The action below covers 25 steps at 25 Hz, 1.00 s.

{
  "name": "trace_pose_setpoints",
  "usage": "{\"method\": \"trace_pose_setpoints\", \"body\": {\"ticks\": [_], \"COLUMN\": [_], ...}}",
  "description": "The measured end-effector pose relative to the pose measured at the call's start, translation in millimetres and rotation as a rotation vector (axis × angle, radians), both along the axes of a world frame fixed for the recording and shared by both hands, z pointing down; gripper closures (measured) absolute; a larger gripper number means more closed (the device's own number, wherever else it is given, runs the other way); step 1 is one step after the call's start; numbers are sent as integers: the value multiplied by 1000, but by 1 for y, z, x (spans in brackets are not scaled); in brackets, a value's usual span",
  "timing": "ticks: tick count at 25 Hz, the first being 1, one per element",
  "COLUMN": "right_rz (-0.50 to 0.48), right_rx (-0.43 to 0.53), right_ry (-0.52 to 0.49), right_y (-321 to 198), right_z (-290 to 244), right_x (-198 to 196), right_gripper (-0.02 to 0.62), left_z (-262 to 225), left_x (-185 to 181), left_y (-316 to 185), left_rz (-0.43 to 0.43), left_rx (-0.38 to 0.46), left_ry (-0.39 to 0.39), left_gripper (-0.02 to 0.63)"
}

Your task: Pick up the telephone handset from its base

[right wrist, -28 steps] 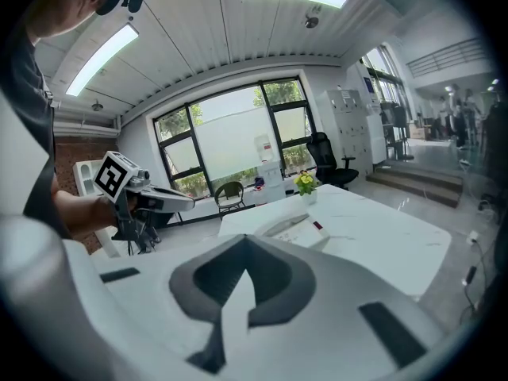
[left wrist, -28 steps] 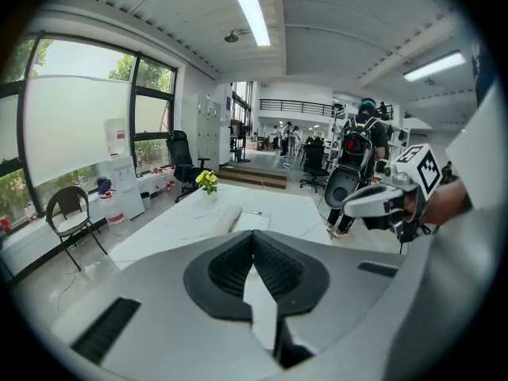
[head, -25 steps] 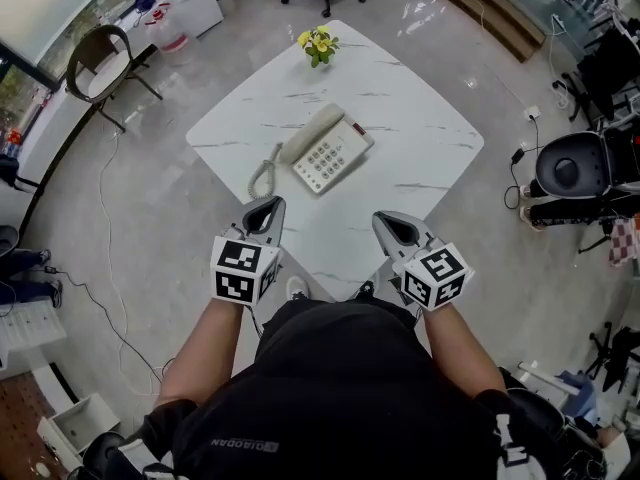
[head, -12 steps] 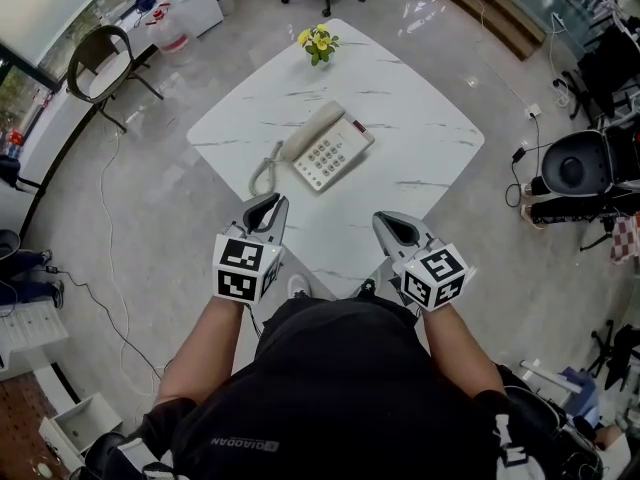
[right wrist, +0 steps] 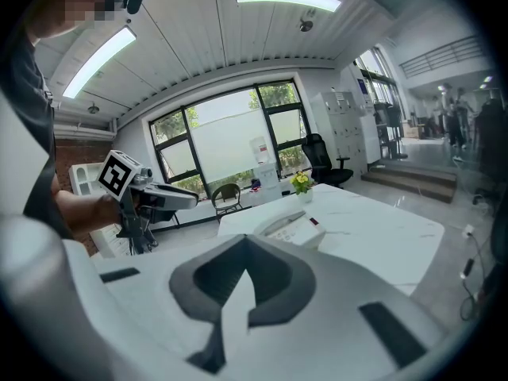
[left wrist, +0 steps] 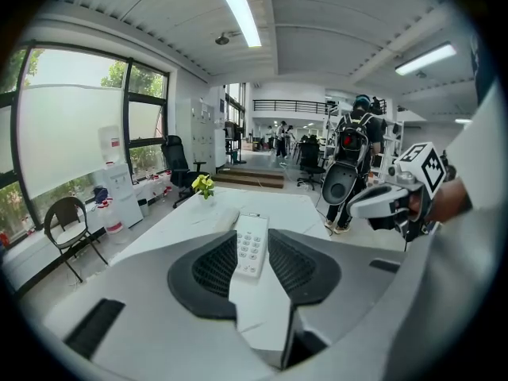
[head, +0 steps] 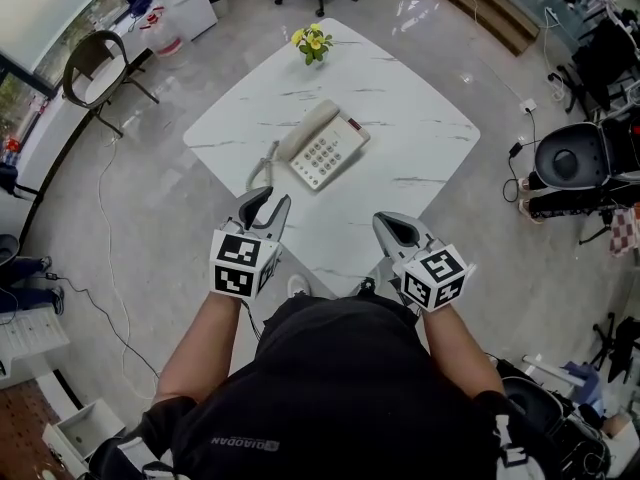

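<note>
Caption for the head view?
Left hand-held gripper, jaws opening and empty, and right hand-held gripper face the telephone, handset on its base.

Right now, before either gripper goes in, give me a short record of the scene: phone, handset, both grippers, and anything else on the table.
table: white marble-look top
telephone: cream desk set, mid-table
handset: lying on the telephone, untouched
coiled cord: runs from the handset's near end
flowers: small yellow bunch at the far corner
left gripper: short of the telephone, jaws opening, nothing between them
right gripper: by the table's near edge, jaws together, empty
</note>
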State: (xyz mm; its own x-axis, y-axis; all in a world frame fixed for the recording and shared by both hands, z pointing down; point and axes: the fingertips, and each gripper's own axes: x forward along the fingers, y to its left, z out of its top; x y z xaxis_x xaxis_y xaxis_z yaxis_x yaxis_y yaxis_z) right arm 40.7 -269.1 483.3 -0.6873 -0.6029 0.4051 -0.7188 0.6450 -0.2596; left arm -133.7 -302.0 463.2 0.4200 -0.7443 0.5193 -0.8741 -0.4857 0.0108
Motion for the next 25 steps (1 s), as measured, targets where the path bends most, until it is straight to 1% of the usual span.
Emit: {"method": "trace_pose_setpoints", "body": {"ticks": [8,13,20,25], "right_rz": [12,13,9,13], "right_rx": [5,8,9,8], "right_ry": [3,5,8,7], "right_y": [2,5,9,10], "right_z": [-3,-4,-2,-1], "right_x": [3,4,3,4], "right_gripper": [594,594,595,594], "left_z": [-5,-4,-3,-5], "left_x": [7,9,4,-1], "left_y": [-1,2,3,-7], "left_rz": [39,61,66,61], "left_rx": [14,11,17,26], "left_ry": [1,-8,-33,-51], "left_gripper": [408,380,377,380]}}
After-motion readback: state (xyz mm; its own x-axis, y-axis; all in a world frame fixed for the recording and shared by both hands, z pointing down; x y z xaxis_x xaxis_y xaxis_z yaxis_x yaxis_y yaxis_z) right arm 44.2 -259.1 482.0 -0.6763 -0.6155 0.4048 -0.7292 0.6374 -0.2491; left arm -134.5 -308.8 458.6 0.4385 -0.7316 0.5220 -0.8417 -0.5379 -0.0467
